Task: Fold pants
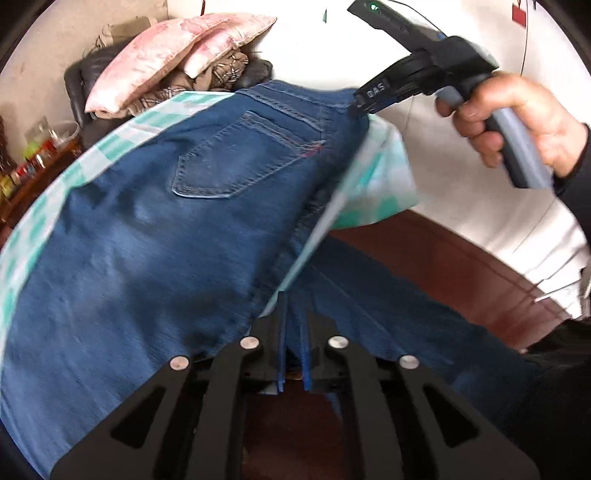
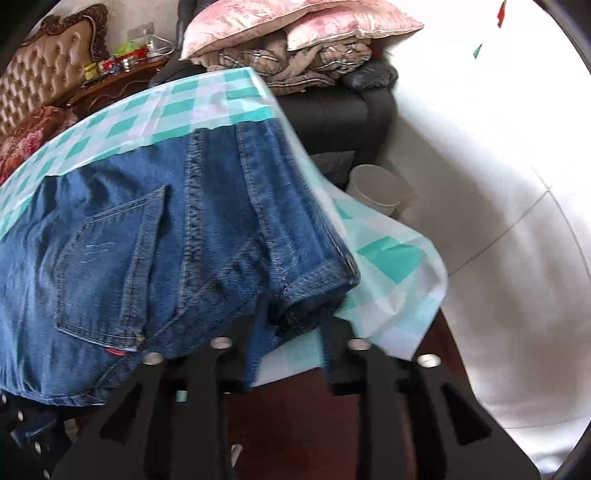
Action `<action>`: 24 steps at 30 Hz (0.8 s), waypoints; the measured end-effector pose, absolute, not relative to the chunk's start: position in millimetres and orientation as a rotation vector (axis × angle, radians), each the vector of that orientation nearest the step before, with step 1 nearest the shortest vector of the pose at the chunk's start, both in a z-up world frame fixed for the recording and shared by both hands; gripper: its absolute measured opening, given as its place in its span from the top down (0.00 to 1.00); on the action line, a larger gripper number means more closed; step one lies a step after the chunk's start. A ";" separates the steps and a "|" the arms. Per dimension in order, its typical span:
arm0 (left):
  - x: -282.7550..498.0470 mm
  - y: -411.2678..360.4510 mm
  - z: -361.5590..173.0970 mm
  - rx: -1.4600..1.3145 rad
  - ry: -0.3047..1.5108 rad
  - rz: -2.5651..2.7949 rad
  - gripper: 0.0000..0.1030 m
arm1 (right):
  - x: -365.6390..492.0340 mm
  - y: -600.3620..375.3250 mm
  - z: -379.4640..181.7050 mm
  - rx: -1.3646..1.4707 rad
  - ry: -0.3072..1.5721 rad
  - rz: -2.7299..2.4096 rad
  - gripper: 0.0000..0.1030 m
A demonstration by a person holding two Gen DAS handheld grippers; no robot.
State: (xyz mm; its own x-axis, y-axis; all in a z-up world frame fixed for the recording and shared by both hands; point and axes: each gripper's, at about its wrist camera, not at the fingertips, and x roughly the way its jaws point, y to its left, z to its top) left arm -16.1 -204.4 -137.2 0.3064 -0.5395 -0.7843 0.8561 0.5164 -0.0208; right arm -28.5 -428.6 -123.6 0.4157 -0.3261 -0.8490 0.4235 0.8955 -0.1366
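Blue jeans (image 1: 155,236) lie back side up on a table with a teal-and-white checked cloth (image 1: 48,192). My left gripper (image 1: 294,325) is shut on the jeans' crotch seam at the table's near edge; one leg hangs off below. My right gripper (image 1: 360,105) shows in the left wrist view, held by a hand, with its tips at the waistband corner. In the right wrist view the right gripper (image 2: 291,321) has its jaws around the waistband corner of the jeans (image 2: 147,240); the gap between them still looks wide.
Pink pillows (image 2: 295,22) and folded blankets sit on a dark armchair (image 2: 332,110) behind the table. A white bucket (image 2: 376,188) stands on the white floor. A wooden side table with small items (image 2: 118,70) is at the back left.
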 end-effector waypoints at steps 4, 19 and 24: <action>-3.2 -172.0 -120.5 0.223 0.809 -0.900 0.57 | -40.1 -435.8 -115.2 0.033 1.010 -0.592 0.40; 89.9 92.5 -153.4 -0.246 0.909 -0.041 0.82 | 56.5 -241.4 -61.6 0.013 0.816 0.073 0.19; 86.4 160.2 -156.0 -0.295 0.881 0.094 0.72 | 119.2 -103.9 -75.6 -0.080 0.840 0.421 0.23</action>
State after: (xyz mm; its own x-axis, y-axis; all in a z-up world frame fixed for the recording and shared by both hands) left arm 86.4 160.2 -156.0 0.6351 -0.0401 -0.7714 -0.2018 0.9553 -0.2159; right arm 119.2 -103.9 -75.6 0.5899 0.3300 -0.7369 -0.3927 0.9147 0.0952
